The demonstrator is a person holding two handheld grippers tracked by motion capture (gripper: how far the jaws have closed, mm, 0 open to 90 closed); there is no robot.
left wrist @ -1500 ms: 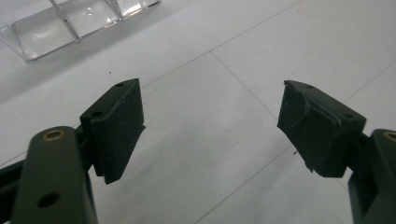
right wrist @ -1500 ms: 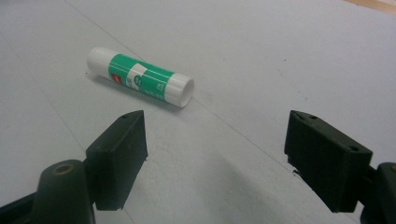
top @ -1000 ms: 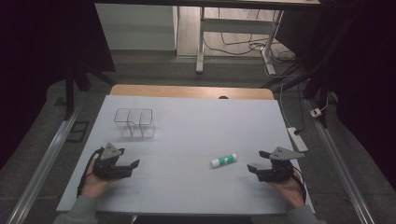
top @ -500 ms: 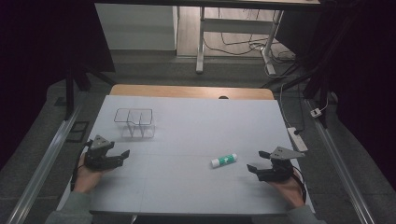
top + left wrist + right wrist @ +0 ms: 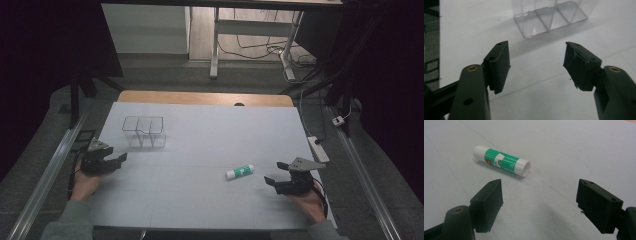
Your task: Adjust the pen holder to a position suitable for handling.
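Your left gripper (image 5: 119, 159) sat at the table's (image 5: 210, 125) left edge, jaws apart with nothing between them; they had just been closing a bit. In the left gripper view the clear box (image 5: 550, 18) stood just ahead of those jaws, not touching them; from above, the clear box (image 5: 144, 131) was up and to the right of that gripper, its compartments looking bare. The glue stick (image 5: 239, 171), white with a green label, lay on its side right of center, near your right gripper (image 5: 271, 179) but apart from it. Your right gripper's jaws stood wide apart, nothing held, glue stick (image 5: 501, 161) lying just beyond the tips.
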